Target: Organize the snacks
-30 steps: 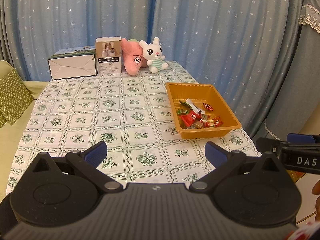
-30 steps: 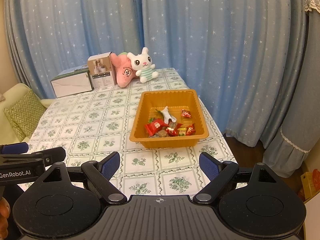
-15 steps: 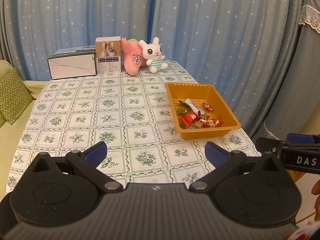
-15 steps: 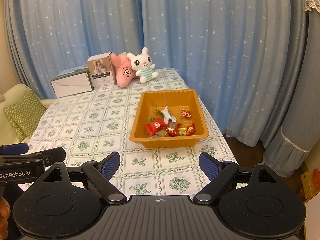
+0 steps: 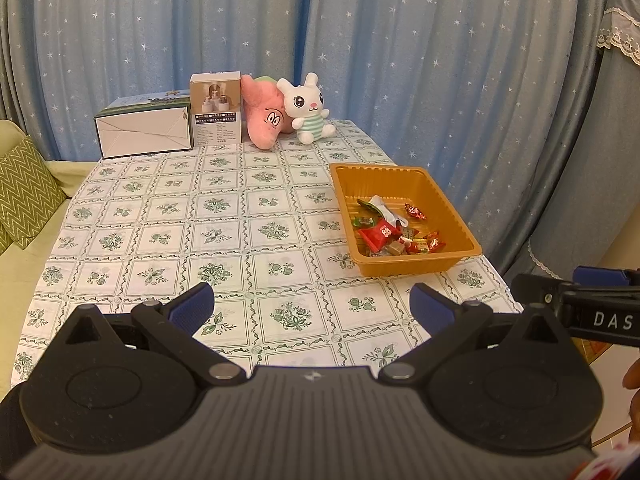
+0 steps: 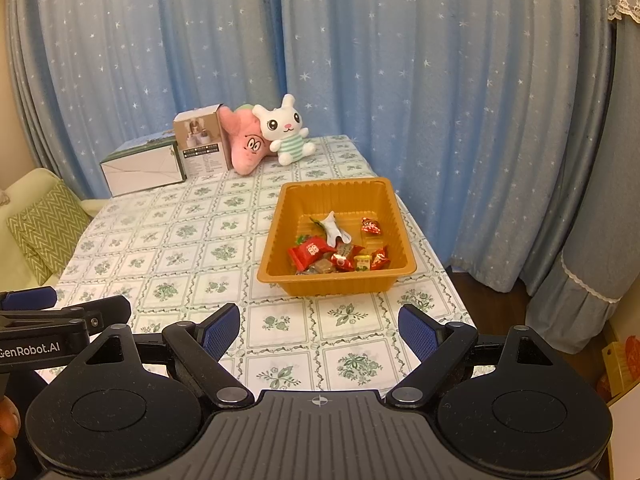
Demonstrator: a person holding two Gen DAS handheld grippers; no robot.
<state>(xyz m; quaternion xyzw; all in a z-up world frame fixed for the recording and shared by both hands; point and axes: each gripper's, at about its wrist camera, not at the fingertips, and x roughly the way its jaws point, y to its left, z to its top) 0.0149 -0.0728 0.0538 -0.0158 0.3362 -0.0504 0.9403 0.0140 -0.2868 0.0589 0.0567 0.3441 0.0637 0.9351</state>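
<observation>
Toward the right edge of the desk (image 6: 192, 240), an orange tray (image 6: 340, 196) is sitting flat on the green-patterned cloth, holding the snacks (image 6: 340, 254): a red packet (image 6: 308, 252), a white wrapper (image 6: 334, 226) lying across a green one, a lone red candy (image 6: 370, 226) apart at the right, and several small red and yellow sweets bunching along the near wall. The snacks are all lying inside the tray, none on the cloth. Near side of the tray, the right tongs (image 6: 319, 330) are hovering above the cloth, blue pads spread wide, nothing between them. The left tongs (image 5: 312, 308) are hanging just left of them, likewise released and gripping nothing, well short of the tray. Each tool is showing at the margin of the other's view. At the far end of the desk, a white rabbit plush (image 6: 286, 130) is sitting upright, leaning against a pink plush (image 6: 244, 146); beside that a small printed carton (image 6: 200, 140) is standing, then a longer white box (image 6: 142, 166) lying flat. Blue star-print curtains (image 6: 400, 60) are hanging behind. A green zigzag cushion (image 6: 44, 224) is resting on a pale sofa left of the desk.
</observation>
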